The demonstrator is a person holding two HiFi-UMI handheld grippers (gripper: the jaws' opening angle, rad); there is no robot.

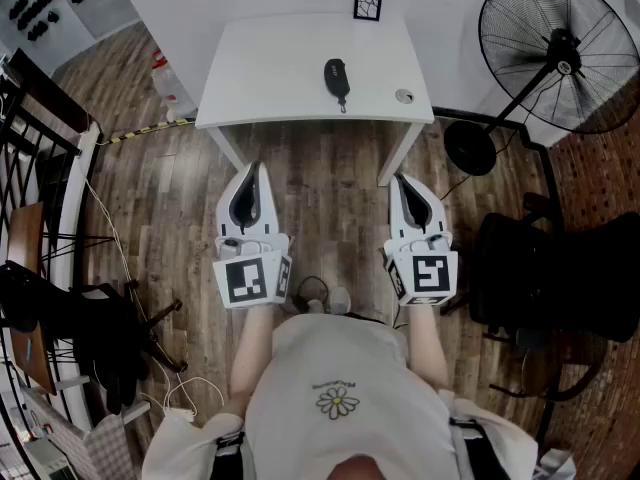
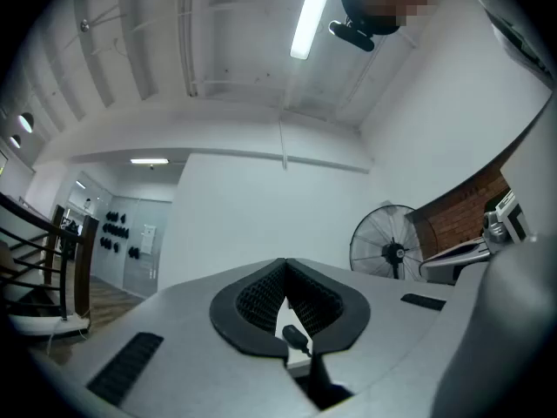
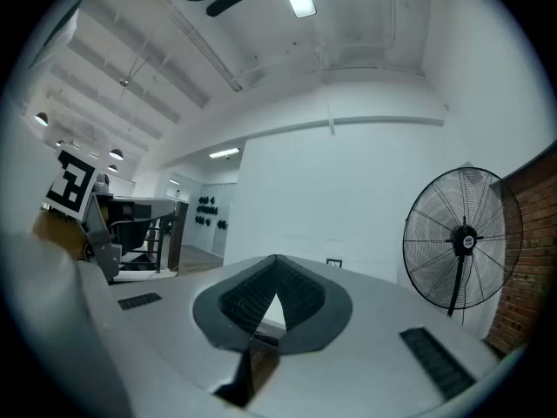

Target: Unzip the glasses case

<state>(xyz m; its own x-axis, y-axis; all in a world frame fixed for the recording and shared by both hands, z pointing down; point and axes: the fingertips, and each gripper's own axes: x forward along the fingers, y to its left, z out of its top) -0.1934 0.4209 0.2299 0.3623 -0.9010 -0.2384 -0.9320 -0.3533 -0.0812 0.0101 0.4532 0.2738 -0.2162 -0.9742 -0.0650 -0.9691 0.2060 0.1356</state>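
The black zipped glasses case lies near the middle of the white table, its pull tab pointing towards me. Both grippers hang over the wooden floor, short of the table's near edge and apart from the case. My left gripper is shut with nothing in it; in the left gripper view its tips meet, and the case shows small through the gap below them. My right gripper is shut and empty too. In the right gripper view its tips touch, with a sliver of the table behind.
A small round object lies at the table's right front corner, and a square marker card stands at its back edge. A large floor fan stands to the right, a black chair below it. Dark furniture and cables crowd the left.
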